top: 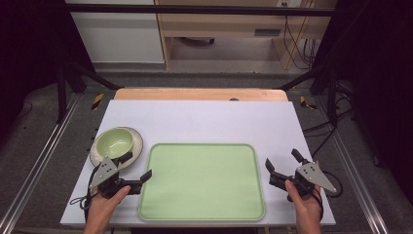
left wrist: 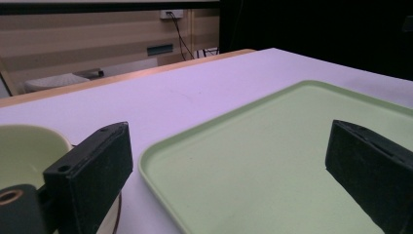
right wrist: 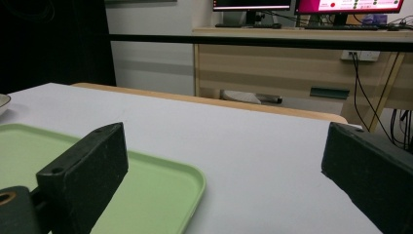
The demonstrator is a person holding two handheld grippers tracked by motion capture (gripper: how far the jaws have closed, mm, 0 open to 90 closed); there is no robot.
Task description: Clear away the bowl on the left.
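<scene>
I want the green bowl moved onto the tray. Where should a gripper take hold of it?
Probably the bowl rim on its near side, one jaw inside and one outside. It sits upright and open on a plate, and the open left gripper is already closest.

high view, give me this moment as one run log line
left gripper: open, beside bowl | right gripper: open, right of tray | bowl: on plate | tray: empty | contact: none

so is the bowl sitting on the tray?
No, the bowl sits on a plate left of the green tray.
</scene>
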